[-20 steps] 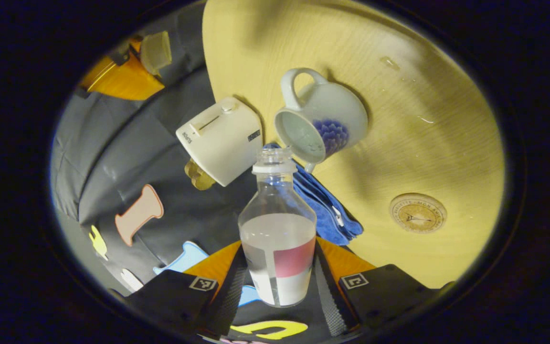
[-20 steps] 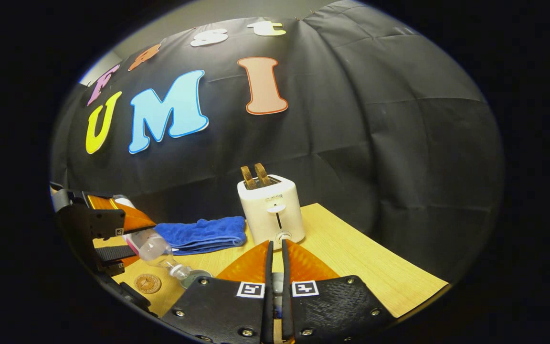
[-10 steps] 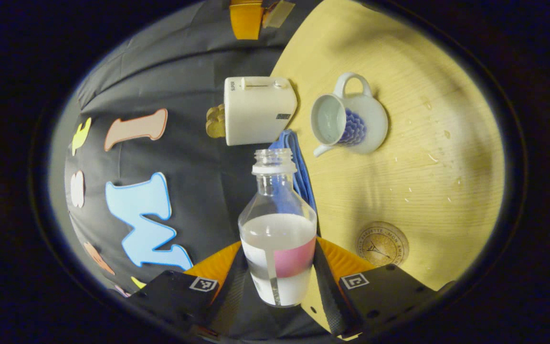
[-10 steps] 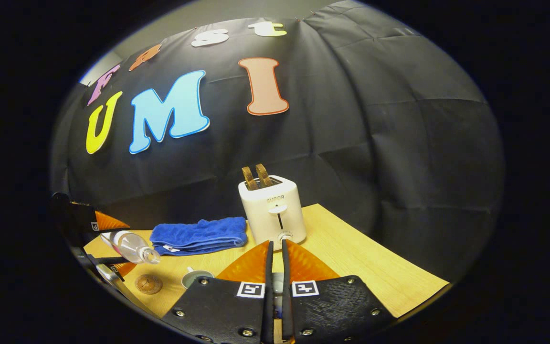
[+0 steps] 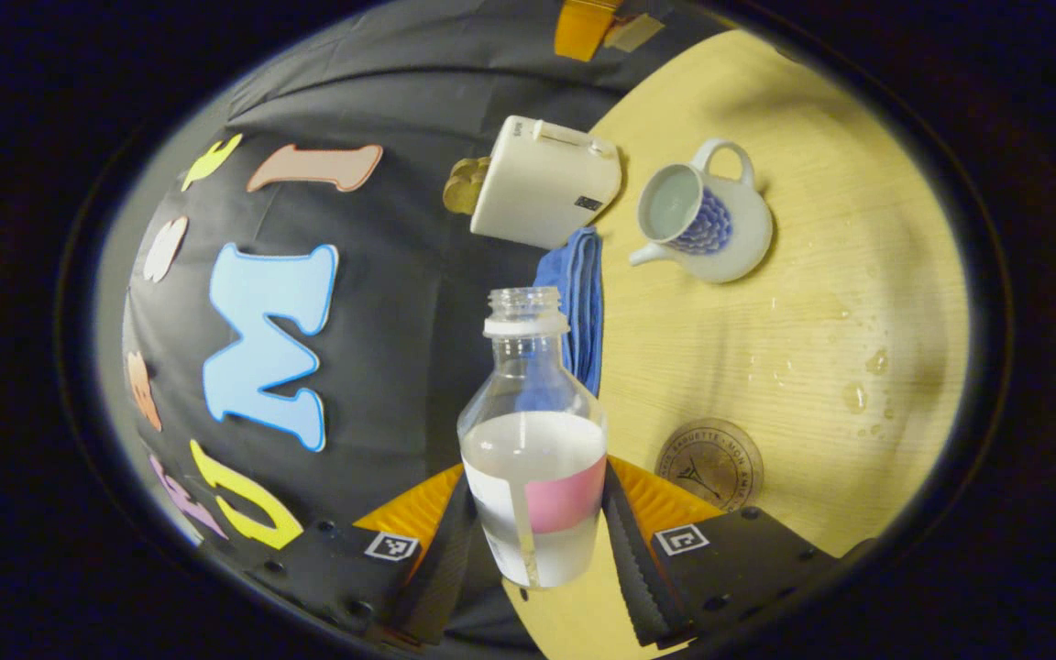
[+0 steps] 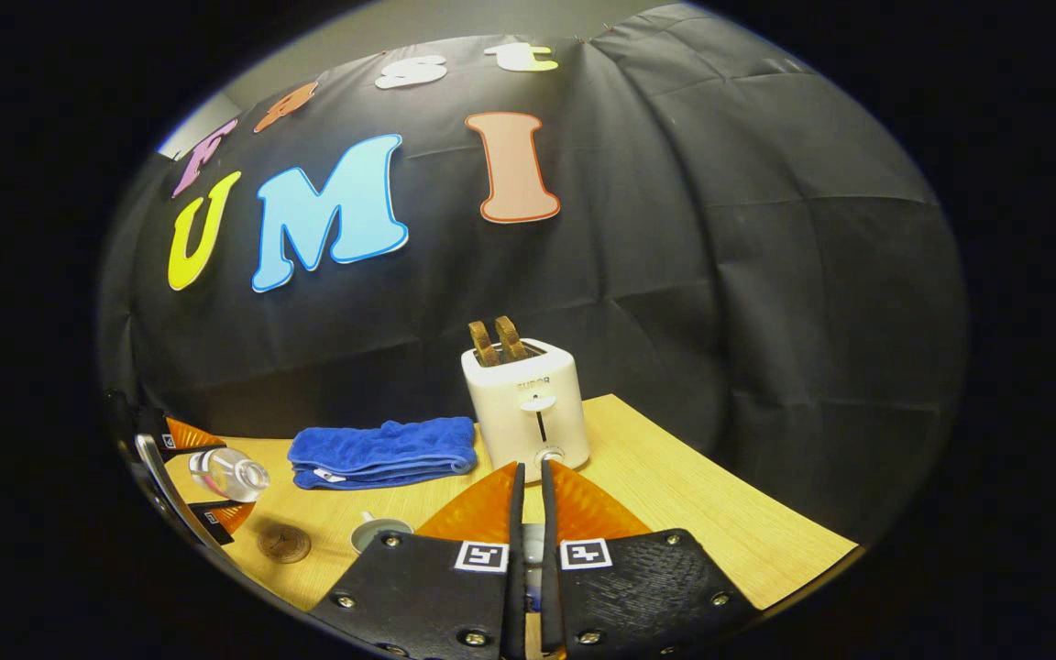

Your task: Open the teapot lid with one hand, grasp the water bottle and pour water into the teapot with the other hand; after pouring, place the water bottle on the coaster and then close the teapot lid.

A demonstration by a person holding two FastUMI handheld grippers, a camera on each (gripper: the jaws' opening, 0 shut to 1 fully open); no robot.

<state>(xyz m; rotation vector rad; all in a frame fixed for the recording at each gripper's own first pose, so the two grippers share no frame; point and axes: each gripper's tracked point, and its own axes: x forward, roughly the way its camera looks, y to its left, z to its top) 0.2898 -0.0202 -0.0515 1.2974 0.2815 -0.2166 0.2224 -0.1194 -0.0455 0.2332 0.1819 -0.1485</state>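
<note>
My left gripper (image 5: 534, 477) is shut on a clear water bottle (image 5: 533, 440) with a pink label, uncapped and about half full. In the right gripper view that bottle (image 6: 227, 474) hangs tilted on its side above the table's left end, with the left gripper (image 6: 216, 474) around it. The white teapot (image 5: 707, 225) with a blue pattern stands open, water inside. A round cork coaster (image 5: 709, 463) lies close below the bottle. My right gripper (image 6: 530, 469) is nearly closed on a thin pale piece, the teapot lid (image 6: 533, 550), held above the teapot rim (image 6: 379, 530) and coaster (image 6: 283, 543).
A white toaster (image 6: 528, 412) with two slices of toast stands at the back of the wooden table (image 6: 720, 513). A folded blue towel (image 6: 381, 454) lies left of it. Water drops (image 5: 853, 394) dot the wood between teapot and coaster.
The left gripper has drawn the bottle back from over the teapot's mouth toward the coaster side and turned it. The right gripper has barely moved.
</note>
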